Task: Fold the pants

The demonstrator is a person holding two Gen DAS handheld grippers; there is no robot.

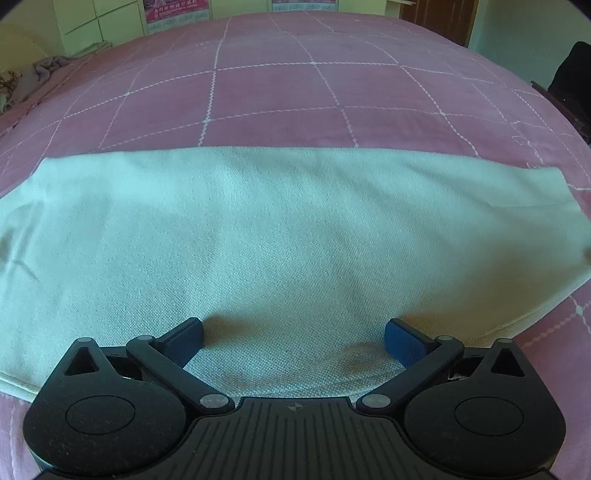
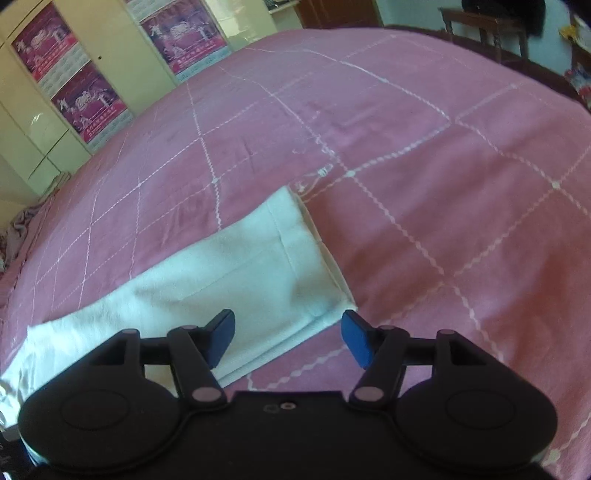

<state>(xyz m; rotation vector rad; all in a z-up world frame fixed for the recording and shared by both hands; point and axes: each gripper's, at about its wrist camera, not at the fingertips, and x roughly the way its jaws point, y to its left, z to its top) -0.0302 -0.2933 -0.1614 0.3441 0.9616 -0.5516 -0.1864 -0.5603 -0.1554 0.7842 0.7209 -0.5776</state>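
The pants [image 1: 280, 236] are pale white-green cloth, lying flat in a long band across the pink bed. In the right wrist view the pants [image 2: 236, 273] end in a hemmed leg edge, layers stacked. My left gripper [image 1: 293, 334] is open, low over the near edge of the cloth, blue pads [image 1: 186, 338] wide apart with nothing between them. My right gripper [image 2: 288, 336] is open and empty, above the near corner of the hem end; its left pad is over cloth, its right pad over bedspread.
The pink bedspread [image 1: 295, 96] with white grid stitching stretches far beyond the pants. Cream wardrobes with pink posters [image 2: 85, 92] stand behind the bed. A dark wooden table [image 2: 484, 29] is at the far right. Crumpled cloth [image 1: 40, 70] lies at the bed's far left.
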